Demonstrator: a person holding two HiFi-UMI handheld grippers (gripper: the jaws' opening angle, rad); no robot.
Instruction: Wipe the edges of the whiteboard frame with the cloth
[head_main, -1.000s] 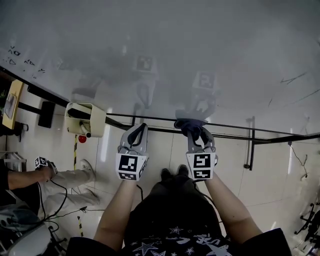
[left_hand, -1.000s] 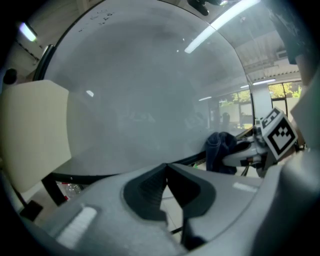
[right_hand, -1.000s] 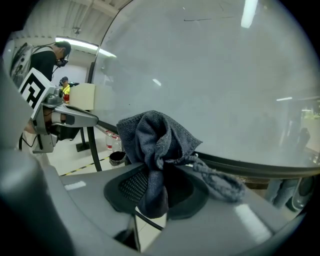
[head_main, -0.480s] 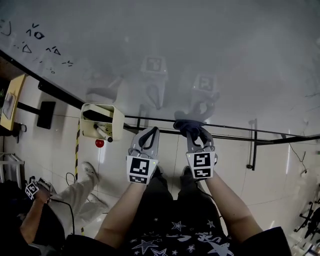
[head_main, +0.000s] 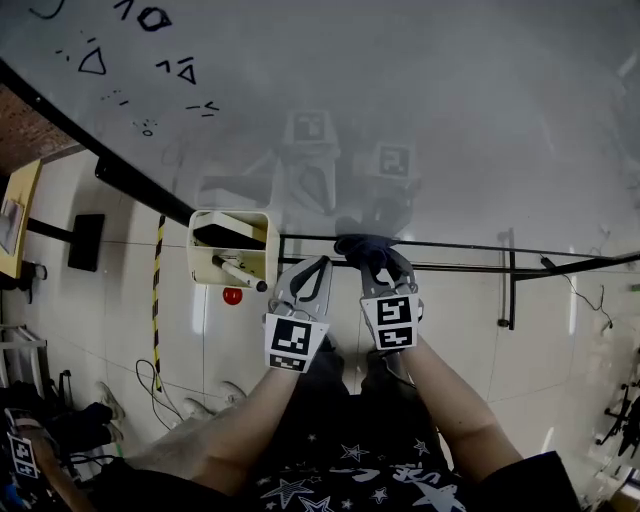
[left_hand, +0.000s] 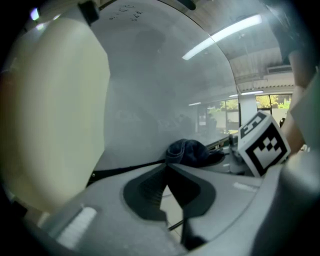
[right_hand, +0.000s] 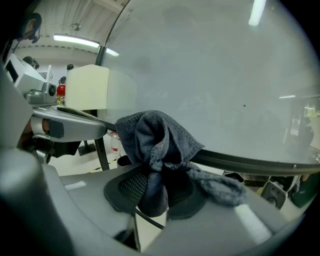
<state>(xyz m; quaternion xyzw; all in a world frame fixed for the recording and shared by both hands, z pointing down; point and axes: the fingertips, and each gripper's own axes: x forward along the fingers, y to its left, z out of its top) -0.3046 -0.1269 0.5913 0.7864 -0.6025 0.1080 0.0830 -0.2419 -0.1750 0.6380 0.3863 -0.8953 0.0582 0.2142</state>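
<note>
- The whiteboard (head_main: 420, 90) fills the upper head view, with its black frame (head_main: 470, 247) running along the lower edge.
- A cream box (head_main: 232, 240) sits at that edge, left of both tools.
- The left tool (head_main: 316, 264) is just beside the right one, its jaws closed tip to tip on nothing.
- The right tool (head_main: 380, 262) has its jaws clamped on the dark cloth (head_main: 360, 244), which rests against the frame.

Side by side, left tool (head_main: 311, 269) closed and empty, right tool (head_main: 380, 262) clamping cloth (right_hand: 155, 141)
</note>
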